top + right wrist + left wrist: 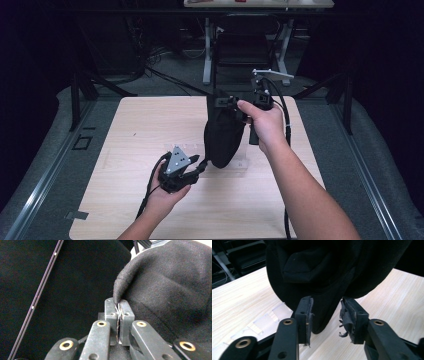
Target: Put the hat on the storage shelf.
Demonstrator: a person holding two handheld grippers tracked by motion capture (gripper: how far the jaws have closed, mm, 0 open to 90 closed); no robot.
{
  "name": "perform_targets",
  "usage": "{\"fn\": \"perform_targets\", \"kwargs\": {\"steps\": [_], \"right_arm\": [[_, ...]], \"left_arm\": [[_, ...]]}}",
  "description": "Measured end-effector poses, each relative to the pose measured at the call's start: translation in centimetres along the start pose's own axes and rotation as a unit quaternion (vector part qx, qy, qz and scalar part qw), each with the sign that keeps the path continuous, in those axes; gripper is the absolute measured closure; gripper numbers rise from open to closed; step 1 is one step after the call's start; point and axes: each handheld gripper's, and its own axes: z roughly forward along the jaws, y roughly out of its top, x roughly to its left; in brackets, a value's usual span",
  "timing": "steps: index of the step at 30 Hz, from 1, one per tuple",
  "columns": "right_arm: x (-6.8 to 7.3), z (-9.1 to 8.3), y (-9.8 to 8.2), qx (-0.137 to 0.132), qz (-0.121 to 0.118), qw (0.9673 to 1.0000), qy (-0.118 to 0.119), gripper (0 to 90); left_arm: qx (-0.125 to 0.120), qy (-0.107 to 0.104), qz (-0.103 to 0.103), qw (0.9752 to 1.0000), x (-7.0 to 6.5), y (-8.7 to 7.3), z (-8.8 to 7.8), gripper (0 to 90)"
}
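Observation:
A black cloth item point(222, 132) hangs upright above the wooden table point(145, 130), its lower tip close to the tabletop. My right gripper point(227, 102) holds it at the top. In the right gripper view the jaws point(119, 302) are shut on a folded edge of the black cloth point(170, 290). My left gripper point(202, 162) sits low at the cloth's bottom left. In the left gripper view the jaws point(325, 305) stand apart with the cloth's hanging tip point(320, 322) between them; the right pad point(348, 315) is clear of the fabric.
Clear plastic pieces point(265, 320) lie flat on the table beside the cloth's tip. A dark chair point(242, 47) and white desk legs point(206, 55) stand beyond the far edge. Metal floor rails point(45, 170) run along both sides of the table.

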Motion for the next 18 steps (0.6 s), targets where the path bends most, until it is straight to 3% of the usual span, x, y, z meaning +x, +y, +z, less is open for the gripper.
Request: {"fn": "perform_targets", "kwargs": {"steps": [12,18], "right_arm": [[0.1,0.1,-0.1,0.002,-0.001,1.0,0.003,88.0],[0.2,0.1,-0.2,0.003,-0.002,1.0,0.003,87.2]], "left_arm": [[0.028,0.01,0.018,0.9994,-0.5,0.7,1.2,76.9],[0.026,0.013,0.033,0.9991,-0.5,0.5,1.2,80.5]]}}
